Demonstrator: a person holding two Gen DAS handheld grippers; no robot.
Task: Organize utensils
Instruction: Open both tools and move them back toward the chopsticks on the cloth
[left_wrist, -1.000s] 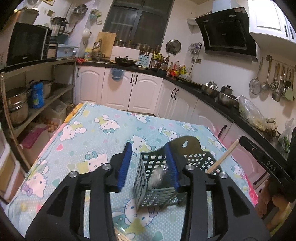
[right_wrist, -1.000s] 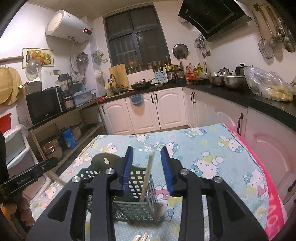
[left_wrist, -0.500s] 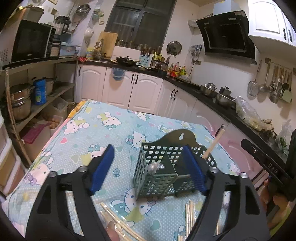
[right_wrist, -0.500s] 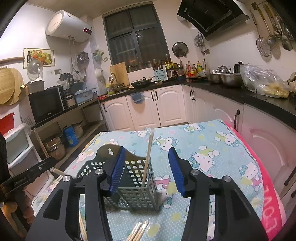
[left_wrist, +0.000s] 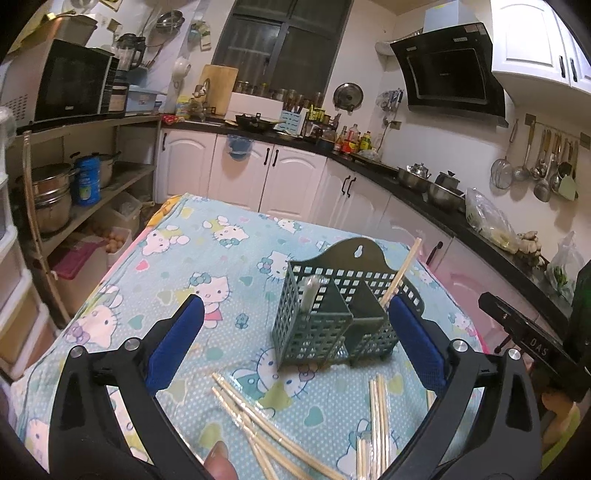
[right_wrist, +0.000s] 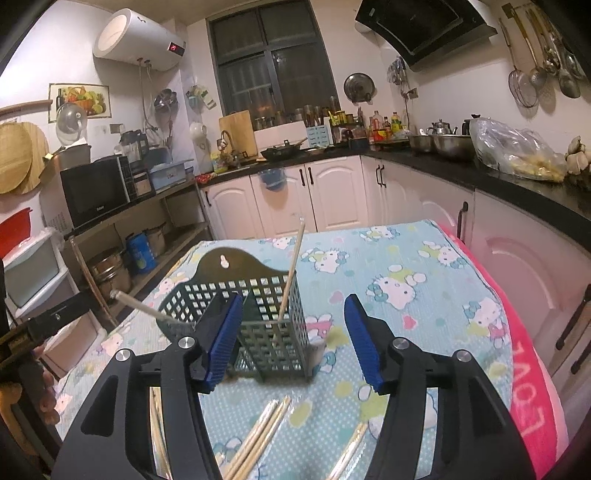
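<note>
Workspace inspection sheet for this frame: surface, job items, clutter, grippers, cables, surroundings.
Surface: table under a cartoon-cat cloth.
Job's things: green utensil basket upright; one chopstick stands in one compartment, another utensil in a different one; loose chopsticks lie in front of it.
Clutter: nothing seen on the cloth.
Grippers: left gripper and right gripper open, holding nothing.
Cables: nothing seen.
Surroundings: kitchen; microwave, range hood, hanging ladles.

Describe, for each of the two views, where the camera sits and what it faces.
Left wrist: on the left gripper, facing the green caddy; its open blue-padded fingers and a fingertip show.
Right wrist: on the right gripper, facing the caddy; open fingers show.
Shared: caddy, loose chopsticks, Hello Kitty cloth.
</note>
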